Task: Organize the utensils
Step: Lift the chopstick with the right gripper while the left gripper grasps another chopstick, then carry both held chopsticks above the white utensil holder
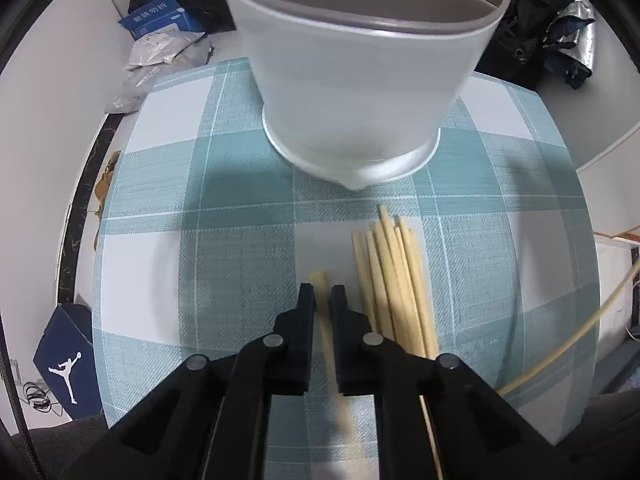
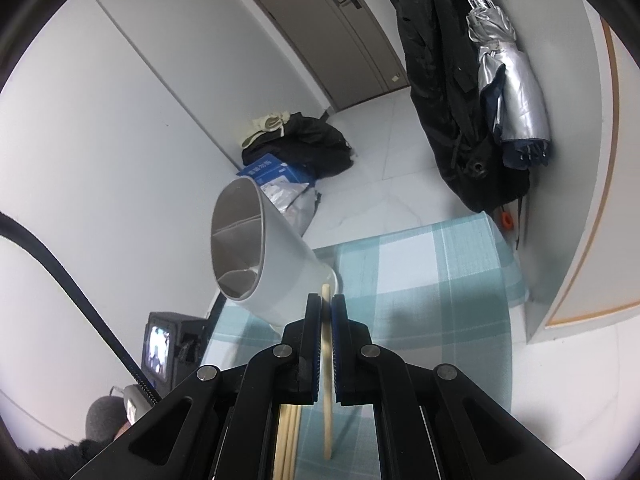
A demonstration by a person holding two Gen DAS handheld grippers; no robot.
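Chopsticks: pale wooden sticks; a loose bundle [image 1: 394,280] lies on the desk just right of the left tool, tips fanned toward the holder.
Left tool [image 1: 322,294]: black jaws clenched on one chopstick [image 1: 320,284], its lower length blurred.
Right tool [image 2: 326,304]: jaws clenched on a single chopstick [image 2: 327,360], tip poking out near the holder's base.
Holder [image 1: 360,80]: frosted white plastic tub, tapered, with an inner divider; top cut off in the left view.
Desk [image 1: 240,200]: woven teal-and-white check cloth, open room left of the chopsticks.
Edges: bags [image 2: 304,148] on the floor beyond the far edge.
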